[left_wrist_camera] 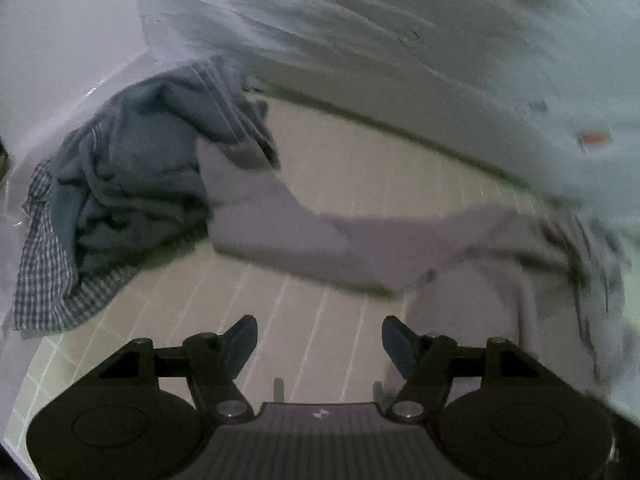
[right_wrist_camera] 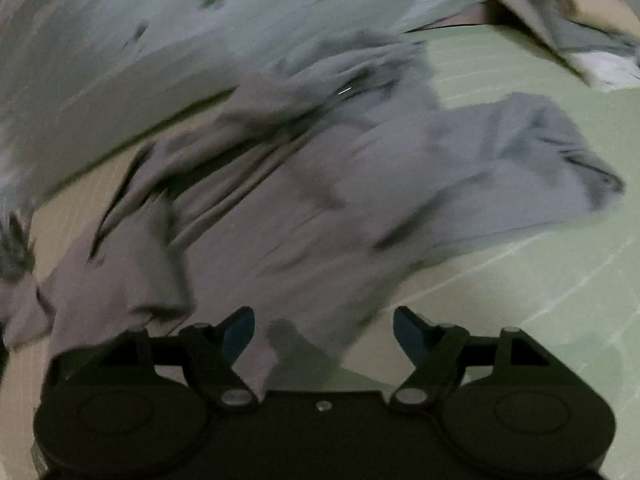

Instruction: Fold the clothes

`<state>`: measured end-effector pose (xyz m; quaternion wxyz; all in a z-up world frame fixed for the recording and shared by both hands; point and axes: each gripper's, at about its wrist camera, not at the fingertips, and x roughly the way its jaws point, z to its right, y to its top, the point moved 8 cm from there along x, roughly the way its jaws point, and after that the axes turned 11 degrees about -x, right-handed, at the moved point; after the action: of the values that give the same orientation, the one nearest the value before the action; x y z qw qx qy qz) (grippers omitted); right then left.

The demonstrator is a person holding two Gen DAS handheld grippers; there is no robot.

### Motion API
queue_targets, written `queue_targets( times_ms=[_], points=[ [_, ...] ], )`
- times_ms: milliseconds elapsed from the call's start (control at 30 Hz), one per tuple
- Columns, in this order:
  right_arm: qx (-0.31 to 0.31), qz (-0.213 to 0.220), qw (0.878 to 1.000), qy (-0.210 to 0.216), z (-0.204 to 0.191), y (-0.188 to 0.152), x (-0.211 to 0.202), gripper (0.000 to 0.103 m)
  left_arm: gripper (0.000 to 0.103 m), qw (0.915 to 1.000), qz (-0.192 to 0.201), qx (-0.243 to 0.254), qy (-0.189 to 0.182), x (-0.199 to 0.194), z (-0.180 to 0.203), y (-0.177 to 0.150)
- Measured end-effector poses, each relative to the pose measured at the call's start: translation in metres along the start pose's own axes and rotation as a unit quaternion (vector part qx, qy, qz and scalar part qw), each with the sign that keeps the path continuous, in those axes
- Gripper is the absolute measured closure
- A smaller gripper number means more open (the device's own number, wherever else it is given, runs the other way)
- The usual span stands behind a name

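Both views are dim and flatly lit, with a greenish cast. Motion blur smears the pale cloth [left_wrist_camera: 360, 20] across the top, worst in the right-wrist view. Fisheye bending curves the edges; corners are black.

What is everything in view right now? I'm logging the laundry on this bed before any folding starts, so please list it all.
grey garment: one, grey-lilac, crumpled and spread on the mat, ahead of both grippers; a long part of it reaches toward the pile.
clothes pile: one heap, blue-grey cloth with a blue-and-white checked piece at its edge, far left of the left view.
pale sheet: one, light grey-green with a small orange mark, along the far side.
beige cloth: one, beige and grey, top right of the right view.
mat: one, pale green-beige with a white grid.
left gripper: black, blue pads, jaws open, empty.
right gripper: black, blue pads, jaws open, empty.
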<state>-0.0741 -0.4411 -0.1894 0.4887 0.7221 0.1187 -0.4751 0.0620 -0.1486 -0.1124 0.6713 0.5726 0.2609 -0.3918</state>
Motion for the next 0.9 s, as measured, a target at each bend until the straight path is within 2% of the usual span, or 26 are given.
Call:
queue_targets(
  times_ms=[100,133,167,200,233,267,367,500,600,767,900],
  points=[
    [-0.047,-0.006,0.999,-0.019,-0.019,-0.003,0.003,0.027,0.033,1.0000,-0.004,0.007,-0.005,-0.007,0.001,-0.016],
    [-0.064,-0.004,0.998,-0.020,-0.023,-0.003,0.003,0.036,0.033,0.9999,-0.004,0.007,-0.008,-0.009,0.001,-0.020],
    [-0.079,0.003,0.997,-0.015,-0.027,-0.003,0.001,0.055,0.033,1.0000,-0.002,0.005,-0.007,-0.011,0.002,-0.022],
    [-0.094,0.008,0.995,-0.010,-0.030,-0.003,0.000,0.066,0.033,1.0000,0.000,0.001,-0.005,-0.011,0.004,-0.022],
    [-0.106,0.011,0.994,-0.002,-0.029,-0.002,-0.002,0.084,0.033,1.0000,0.003,-0.004,-0.003,-0.012,0.006,-0.023],
    [-0.111,0.011,0.994,0.009,-0.027,-0.002,-0.003,0.088,0.033,0.9999,0.005,-0.009,-0.003,-0.013,0.008,-0.024],
    [-0.109,0.009,0.993,0.040,-0.013,-0.004,-0.008,0.090,0.033,0.9996,0.007,-0.028,-0.003,-0.017,0.022,-0.033],
    [-0.137,0.018,0.989,0.050,0.020,-0.010,-0.030,0.090,0.033,0.9987,-0.006,-0.047,-0.018,-0.020,0.061,-0.060],
    [-0.170,0.030,0.984,0.034,0.058,-0.012,-0.049,0.090,0.033,0.9983,-0.020,-0.039,-0.037,-0.022,0.100,-0.087],
    [-0.156,0.010,0.987,0.038,0.125,-0.015,-0.057,0.090,0.033,0.9961,-0.051,-0.019,-0.070,-0.012,0.169,-0.120],
    [-0.143,0.000,0.988,0.050,0.147,-0.023,-0.059,0.090,0.033,0.9922,-0.076,-0.007,-0.098,0.002,0.221,-0.136]
  ],
)
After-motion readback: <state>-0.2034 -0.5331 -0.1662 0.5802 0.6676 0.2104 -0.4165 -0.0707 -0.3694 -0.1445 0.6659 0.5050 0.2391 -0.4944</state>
